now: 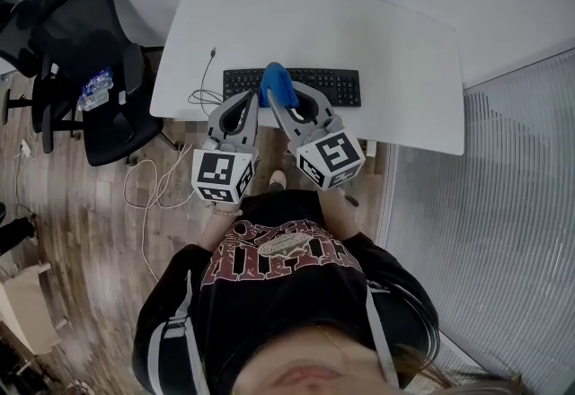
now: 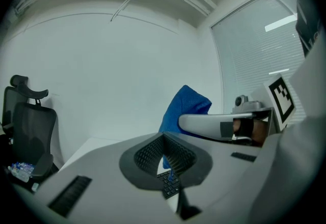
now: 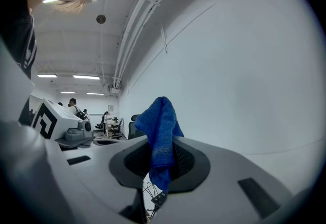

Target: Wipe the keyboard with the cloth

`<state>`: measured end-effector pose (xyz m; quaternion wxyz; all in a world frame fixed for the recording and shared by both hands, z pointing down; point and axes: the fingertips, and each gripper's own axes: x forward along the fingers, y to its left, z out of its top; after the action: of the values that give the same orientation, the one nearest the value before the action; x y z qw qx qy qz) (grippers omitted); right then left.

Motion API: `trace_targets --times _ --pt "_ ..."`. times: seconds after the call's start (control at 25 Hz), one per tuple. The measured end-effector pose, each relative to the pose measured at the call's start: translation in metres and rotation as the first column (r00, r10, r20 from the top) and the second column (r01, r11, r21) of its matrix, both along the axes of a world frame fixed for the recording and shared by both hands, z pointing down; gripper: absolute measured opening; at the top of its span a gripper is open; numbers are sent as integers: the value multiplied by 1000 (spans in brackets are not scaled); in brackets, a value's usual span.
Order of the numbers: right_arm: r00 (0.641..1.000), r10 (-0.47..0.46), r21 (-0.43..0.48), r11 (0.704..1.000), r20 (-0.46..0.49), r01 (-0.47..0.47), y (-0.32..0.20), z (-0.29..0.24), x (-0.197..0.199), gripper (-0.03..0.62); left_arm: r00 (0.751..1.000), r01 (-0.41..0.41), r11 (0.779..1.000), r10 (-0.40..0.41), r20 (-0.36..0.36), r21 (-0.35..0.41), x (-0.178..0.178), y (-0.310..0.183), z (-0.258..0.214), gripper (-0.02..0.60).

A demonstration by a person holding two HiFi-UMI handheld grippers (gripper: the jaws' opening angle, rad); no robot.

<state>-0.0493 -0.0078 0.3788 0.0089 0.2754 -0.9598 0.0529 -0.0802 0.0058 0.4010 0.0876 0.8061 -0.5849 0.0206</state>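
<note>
Two grippers above a white desk (image 1: 404,52). Left gripper (image 1: 255,98): jaws closed together, holding nothing. Right gripper (image 1: 272,100): jaws clamped on the blue cloth (image 1: 278,82), which hangs over the left half of the black keyboard (image 1: 332,86).

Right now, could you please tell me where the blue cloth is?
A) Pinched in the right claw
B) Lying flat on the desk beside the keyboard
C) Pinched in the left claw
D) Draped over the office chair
A: the right gripper view shows the blue cloth clamped between the jaws of the right claw, with its ends sticking out above and below them.
</note>
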Motion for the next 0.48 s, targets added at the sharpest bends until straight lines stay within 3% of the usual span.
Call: trace_targets --times 0.48 --pt "1000 -22 -24 999 -8 22 -26 14 -6 55 1000 20 999 -20 3 -31 -6 -24 13 35"
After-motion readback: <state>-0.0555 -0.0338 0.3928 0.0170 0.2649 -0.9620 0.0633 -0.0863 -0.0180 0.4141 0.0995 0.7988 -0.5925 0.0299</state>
